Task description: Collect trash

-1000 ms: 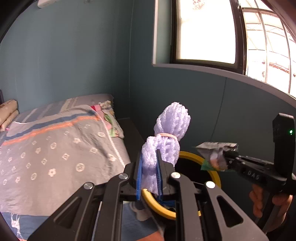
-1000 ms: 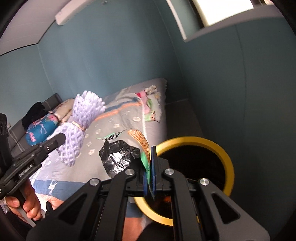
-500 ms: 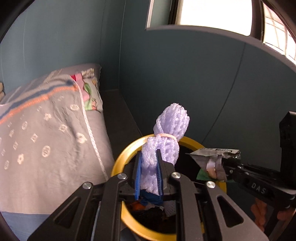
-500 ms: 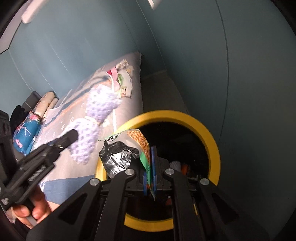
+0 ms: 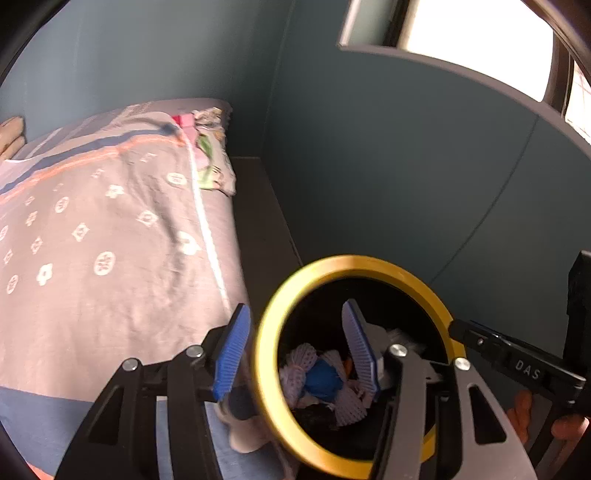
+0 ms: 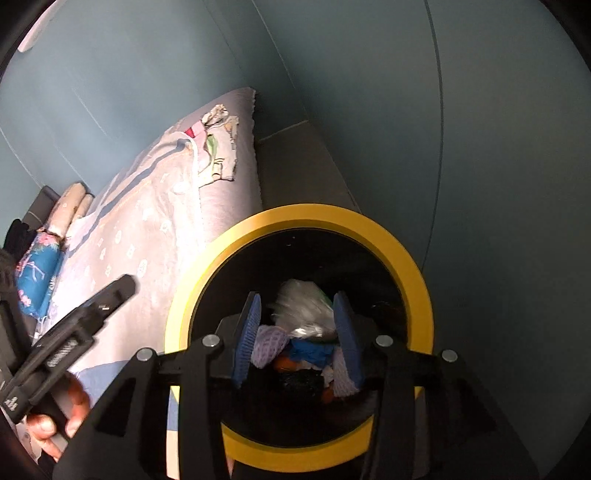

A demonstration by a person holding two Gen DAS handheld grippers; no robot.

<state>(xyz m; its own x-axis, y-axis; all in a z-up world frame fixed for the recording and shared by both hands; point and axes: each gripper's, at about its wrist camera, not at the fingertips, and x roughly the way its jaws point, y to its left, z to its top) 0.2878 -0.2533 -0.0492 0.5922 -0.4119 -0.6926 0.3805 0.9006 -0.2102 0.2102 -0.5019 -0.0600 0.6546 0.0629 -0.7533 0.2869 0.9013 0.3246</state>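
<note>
Yellow plastic rings the mouth of a round black bin [image 6: 421, 280] standing on the dark floor between the bed [image 5: 110, 229] and the teal wall. Only the right wrist view looks straight down into it: a crumpled silver wrapper [image 6: 303, 306] sits on top of the heap, seen between the parted blue pads of the right tongs [image 6: 299, 332], with lilac foam netting [image 6: 269, 345], a blue scrap and something orange below — the pads touch none of it and the jaws are opening. The left wrist view alone takes in the bright window [image 5: 480, 33] and shows the left tongs [image 5: 295, 350] straddling the bin's near rim, one ribbed pad outside, one over the hole; nothing is pinched and these jaws are opening too. Netting [image 5: 301, 363] lies loose inside there as well. Grey patterned bedding covers the bed, with a small floral cloth [image 6: 218, 147] near its far edge. Each view catches the other black tool and the fingers holding it.
</note>
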